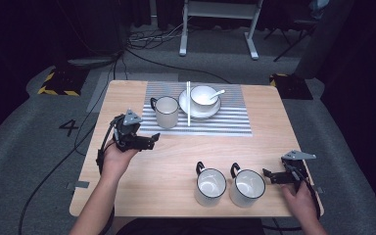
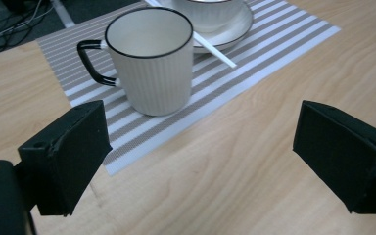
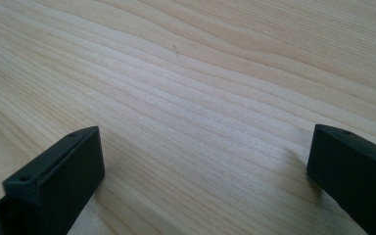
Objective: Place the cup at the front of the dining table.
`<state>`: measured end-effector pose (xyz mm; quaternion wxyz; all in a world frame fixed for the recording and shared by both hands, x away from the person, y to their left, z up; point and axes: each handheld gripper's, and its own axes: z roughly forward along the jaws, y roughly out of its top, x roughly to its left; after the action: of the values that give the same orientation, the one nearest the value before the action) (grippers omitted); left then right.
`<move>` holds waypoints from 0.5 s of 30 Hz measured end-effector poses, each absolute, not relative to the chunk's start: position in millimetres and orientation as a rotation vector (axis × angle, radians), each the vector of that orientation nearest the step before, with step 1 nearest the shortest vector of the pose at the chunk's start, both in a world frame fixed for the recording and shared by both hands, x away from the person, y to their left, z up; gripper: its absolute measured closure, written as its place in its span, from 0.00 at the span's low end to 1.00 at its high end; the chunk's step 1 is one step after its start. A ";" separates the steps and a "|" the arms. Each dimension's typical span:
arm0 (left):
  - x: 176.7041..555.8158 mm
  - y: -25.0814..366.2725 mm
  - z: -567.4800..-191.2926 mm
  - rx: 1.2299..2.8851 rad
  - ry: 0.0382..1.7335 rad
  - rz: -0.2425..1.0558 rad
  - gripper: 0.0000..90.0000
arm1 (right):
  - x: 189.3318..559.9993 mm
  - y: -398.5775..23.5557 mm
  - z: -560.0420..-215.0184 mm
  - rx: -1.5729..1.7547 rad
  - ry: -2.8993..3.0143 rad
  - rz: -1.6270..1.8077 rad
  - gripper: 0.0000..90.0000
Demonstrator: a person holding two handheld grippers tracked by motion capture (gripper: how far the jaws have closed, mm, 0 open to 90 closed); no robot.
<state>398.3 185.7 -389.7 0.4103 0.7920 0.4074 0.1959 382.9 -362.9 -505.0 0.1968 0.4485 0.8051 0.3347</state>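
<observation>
Table-setting, judged mid-way: left claw [image 2: 200, 152], jaws wide, faced the ribbed mug [image 2: 152, 58] on the striped placemat [image 2: 274, 54]; right claw [image 3: 200, 181], also wide, rested on the desk [image 3: 200, 73] beside two unplaced mugs [image 1: 229, 186], whose transfer likely followed.

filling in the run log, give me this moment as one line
left gripper: open, near mat mug | right gripper: open, empty, beside front mugs
</observation>
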 end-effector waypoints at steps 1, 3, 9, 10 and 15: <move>393.9 187.4 -390.9 1.994 1.021 0.482 0.08 | 382.9 -362.8 -504.9 1.257 2.254 0.937 0.01; 385.5 189.4 -393.2 1.990 1.026 0.499 0.08 | 382.8 -362.7 -504.9 1.258 2.254 0.938 0.01; 364.9 199.5 -396.0 2.002 1.006 0.505 0.08 | 382.7 -362.7 -504.8 1.260 2.254 0.938 0.01; 360.6 201.3 -396.5 1.993 1.015 0.489 0.08 | 382.9 -362.9 -505.0 1.256 2.254 0.937 0.01; 340.2 215.8 -403.1 1.974 1.014 0.483 0.08 | 382.8 -362.7 -504.9 1.257 2.254 0.938 0.01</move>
<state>340.2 215.8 -403.1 0.4216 0.7882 0.4048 0.1928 382.8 -362.7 -504.9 0.1965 0.4489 0.8048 0.3349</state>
